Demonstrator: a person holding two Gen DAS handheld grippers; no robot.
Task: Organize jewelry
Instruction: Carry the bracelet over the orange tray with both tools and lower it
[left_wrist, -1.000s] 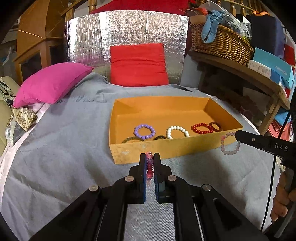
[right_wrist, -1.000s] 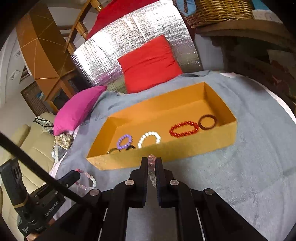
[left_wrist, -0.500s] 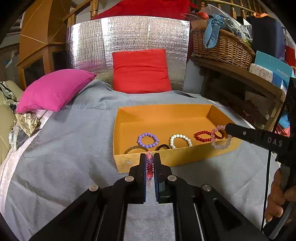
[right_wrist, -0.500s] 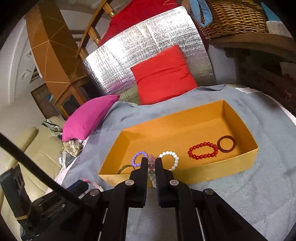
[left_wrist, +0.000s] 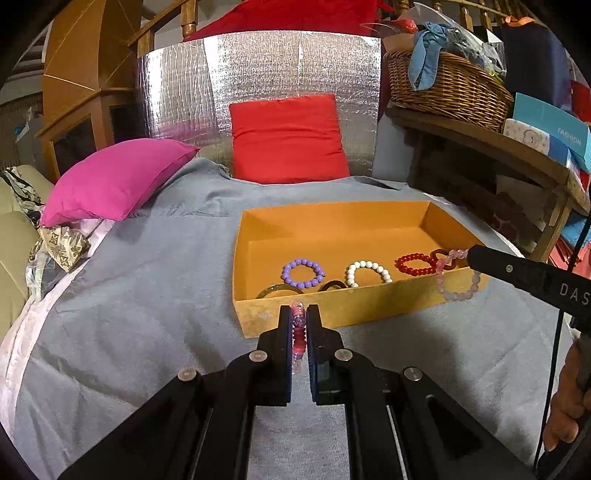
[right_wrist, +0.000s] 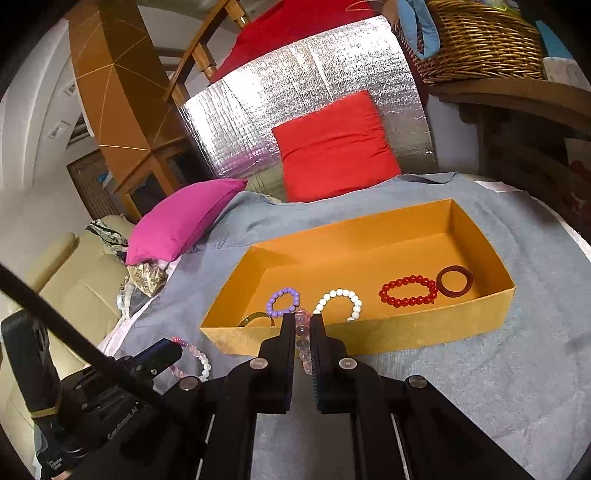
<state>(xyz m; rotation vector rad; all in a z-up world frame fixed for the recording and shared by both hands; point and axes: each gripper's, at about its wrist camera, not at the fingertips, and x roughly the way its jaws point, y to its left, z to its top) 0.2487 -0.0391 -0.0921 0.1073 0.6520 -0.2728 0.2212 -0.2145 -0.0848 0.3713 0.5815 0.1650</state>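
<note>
An orange box (left_wrist: 332, 306) (right_wrist: 406, 332) sits on the grey cloth. Inside lie a purple bead bracelet (left_wrist: 303, 272) (right_wrist: 283, 302), a white bead bracelet (left_wrist: 368, 272) (right_wrist: 338, 301), a red bead bracelet (left_wrist: 416, 264) (right_wrist: 408, 290), a dark red ring bangle (right_wrist: 454, 280) and a greenish bangle (left_wrist: 279, 291). My left gripper (left_wrist: 299, 314) is shut on a pink-and-red bead bracelet (left_wrist: 298, 332), just before the box's front wall. My right gripper (right_wrist: 303, 322) is shut on a pale pink bead bracelet (right_wrist: 303, 343) (left_wrist: 456, 275), at the box's front edge.
A magenta cushion (left_wrist: 114, 181) and a red cushion (left_wrist: 288, 136) lie behind the box. A wooden shelf with a wicker basket (left_wrist: 447, 85) stands at the right. A beige sofa (right_wrist: 74, 280) is at the left. Grey cloth (left_wrist: 147, 295) surrounds the box.
Both grippers have moved up and toward the box. The right gripper's pale pink bracelet has gone from beside the box's right end to over its front right corner.
</note>
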